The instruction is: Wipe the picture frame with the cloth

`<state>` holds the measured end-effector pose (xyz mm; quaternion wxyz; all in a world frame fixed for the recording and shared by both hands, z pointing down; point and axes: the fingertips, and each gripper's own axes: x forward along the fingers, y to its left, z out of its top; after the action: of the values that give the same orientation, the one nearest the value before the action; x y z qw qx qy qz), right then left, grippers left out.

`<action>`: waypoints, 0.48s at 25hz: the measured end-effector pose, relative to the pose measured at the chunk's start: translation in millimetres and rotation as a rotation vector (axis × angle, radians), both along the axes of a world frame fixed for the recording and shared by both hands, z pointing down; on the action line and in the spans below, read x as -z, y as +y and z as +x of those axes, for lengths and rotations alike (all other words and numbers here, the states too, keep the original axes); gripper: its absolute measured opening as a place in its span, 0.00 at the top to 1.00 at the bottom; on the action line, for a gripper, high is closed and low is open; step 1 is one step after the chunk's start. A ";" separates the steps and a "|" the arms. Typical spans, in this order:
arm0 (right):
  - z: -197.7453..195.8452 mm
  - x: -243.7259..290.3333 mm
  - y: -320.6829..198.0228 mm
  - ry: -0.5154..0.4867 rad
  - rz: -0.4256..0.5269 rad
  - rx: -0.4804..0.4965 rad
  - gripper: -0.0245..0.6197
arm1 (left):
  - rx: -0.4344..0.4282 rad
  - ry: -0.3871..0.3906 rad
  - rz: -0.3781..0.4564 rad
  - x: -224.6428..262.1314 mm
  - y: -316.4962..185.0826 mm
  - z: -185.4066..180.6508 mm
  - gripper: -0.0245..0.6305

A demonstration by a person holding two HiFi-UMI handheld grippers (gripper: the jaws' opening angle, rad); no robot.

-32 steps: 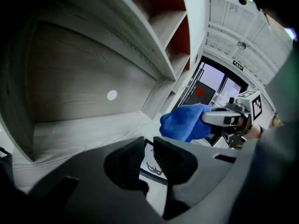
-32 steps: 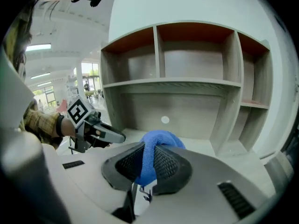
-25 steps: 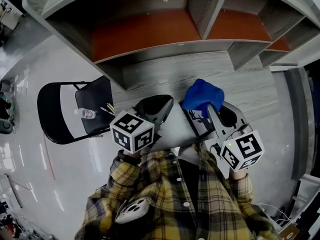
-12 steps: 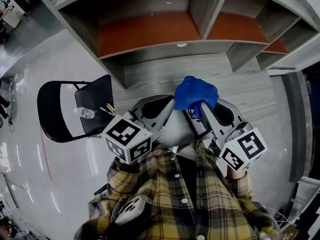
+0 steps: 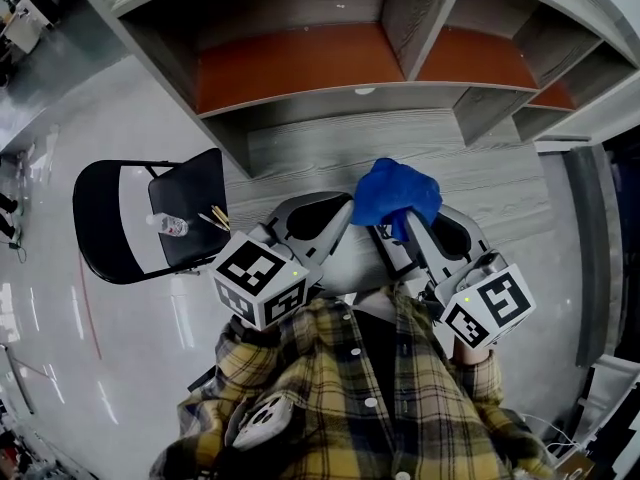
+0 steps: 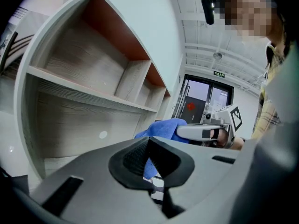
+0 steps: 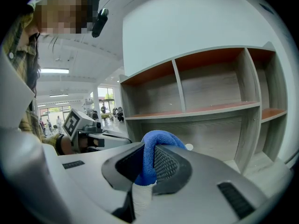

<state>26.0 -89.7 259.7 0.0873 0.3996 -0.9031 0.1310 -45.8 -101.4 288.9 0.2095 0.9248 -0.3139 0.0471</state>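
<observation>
I hold both grippers up in front of a shelf unit. My right gripper is shut on a blue cloth, which bulges out above its pads. My left gripper is shut, with a thin white, black-edged piece low between its pads, seemingly the picture frame's edge. In the head view the black-rimmed frame with a deer print lies between the two grippers, just under the cloth. The left gripper view shows the cloth and the right gripper just beyond the left jaws.
A grey wooden shelf unit with orange-brown compartments stands right ahead, its lower ledge under the grippers. At the left a black folding chair carries a water bottle. Glossy floor lies around it.
Both grippers have risen a little toward the shelf, and the left one's jaws have closed. The cloth has shifted slightly left over the frame. Over the last half second almost nothing moves.
</observation>
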 end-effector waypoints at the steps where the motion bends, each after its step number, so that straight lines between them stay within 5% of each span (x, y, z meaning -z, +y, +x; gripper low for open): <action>1: -0.4 -1.2 0.9 0.000 -0.001 0.002 0.89 | -0.002 -0.002 0.001 -0.5 0.5 1.0 0.95; 12: -0.4 -8.0 0.8 -0.002 -0.016 0.005 0.89 | 0.000 -0.013 0.005 -2.7 1.2 3.5 0.95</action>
<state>25.5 -88.9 267.7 0.0901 0.3967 -0.9030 0.1384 -42.3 -100.2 291.6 0.2053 0.9251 -0.3153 0.0522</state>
